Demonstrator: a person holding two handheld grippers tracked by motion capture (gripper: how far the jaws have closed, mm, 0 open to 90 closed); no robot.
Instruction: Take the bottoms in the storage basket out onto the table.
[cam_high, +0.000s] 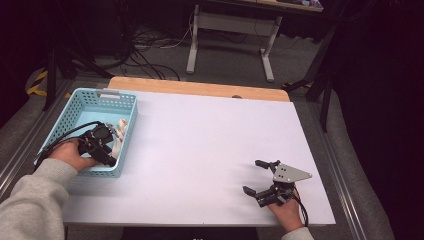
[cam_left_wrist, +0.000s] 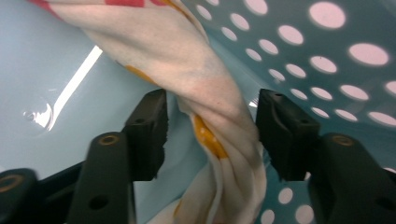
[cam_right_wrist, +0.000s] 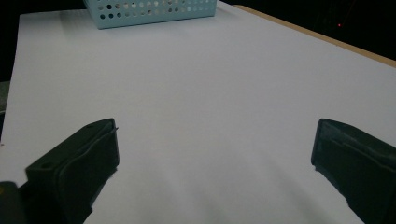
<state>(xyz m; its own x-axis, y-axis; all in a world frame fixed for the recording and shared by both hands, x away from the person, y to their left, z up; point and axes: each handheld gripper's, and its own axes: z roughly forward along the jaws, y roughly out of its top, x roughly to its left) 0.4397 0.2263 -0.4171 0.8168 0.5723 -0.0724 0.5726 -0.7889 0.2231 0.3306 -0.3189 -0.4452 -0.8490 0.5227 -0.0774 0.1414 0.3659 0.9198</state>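
Observation:
A white cloth (cam_left_wrist: 205, 70) with orange and red marks lies twisted inside a light blue perforated basket (cam_high: 105, 94) at the table's left. In the high view the cloth (cam_high: 121, 129) rests against the basket's right wall. My left gripper (cam_high: 114, 144) reaches down into the basket. In the left gripper view its jaws (cam_left_wrist: 210, 107) stand on either side of the twisted cloth: the right pad sits at the fabric's edge, and a gap shows beside the left pad. My right gripper (cam_high: 253, 176) rests wide open on the white table at the front right, nothing between its jaws (cam_right_wrist: 215, 140).
The white table top (cam_high: 200, 140) stretches between the two hands, with a wooden strip (cam_high: 200, 89) along its far edge. The basket (cam_right_wrist: 149, 11) shows far off in the right gripper view. Cables and a desk frame (cam_high: 230, 25) lie on the floor beyond.

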